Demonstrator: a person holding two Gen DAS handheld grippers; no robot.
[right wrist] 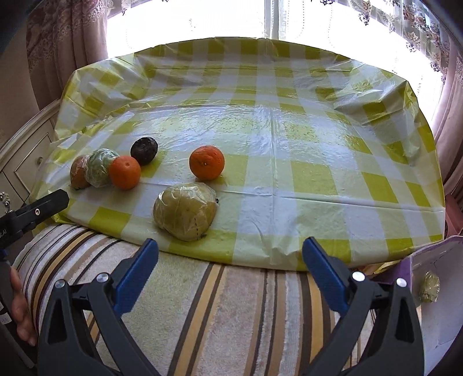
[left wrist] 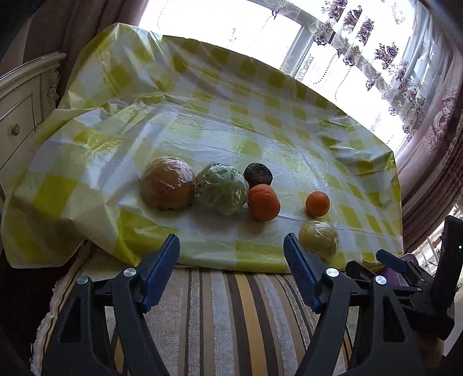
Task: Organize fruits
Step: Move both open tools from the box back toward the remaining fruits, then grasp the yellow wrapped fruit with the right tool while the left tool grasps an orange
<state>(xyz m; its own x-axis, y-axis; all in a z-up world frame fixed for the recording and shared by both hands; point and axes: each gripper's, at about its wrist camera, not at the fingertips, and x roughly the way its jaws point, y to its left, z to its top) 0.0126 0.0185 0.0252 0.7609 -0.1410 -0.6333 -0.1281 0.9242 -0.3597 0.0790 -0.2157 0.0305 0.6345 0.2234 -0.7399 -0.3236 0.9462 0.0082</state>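
Note:
Several fruits lie on a yellow-checked cloth (right wrist: 289, 179). From the left: a wrapped brown fruit (left wrist: 167, 187) (right wrist: 78, 172), a wrapped green fruit (left wrist: 222, 188) (right wrist: 99, 167), a dark wrinkled fruit (left wrist: 258, 175) (right wrist: 144, 150), an orange (left wrist: 264, 202) (right wrist: 125, 172), a second orange (left wrist: 317, 203) (right wrist: 207, 162) and a wrapped yellow-green fruit (left wrist: 319, 239) (right wrist: 185, 211) nearest the front edge. My left gripper (left wrist: 231, 248) is open and empty, in front of the fruits. My right gripper (right wrist: 230, 254) is open and empty, just right of the yellow-green fruit.
A striped cushion (right wrist: 231, 312) lies under both grippers. A white cabinet (left wrist: 23, 104) stands at the left. Curtained windows (right wrist: 260, 17) are behind the table. A white tray (right wrist: 439, 289) at the right edge holds a small wrapped fruit (right wrist: 430, 287).

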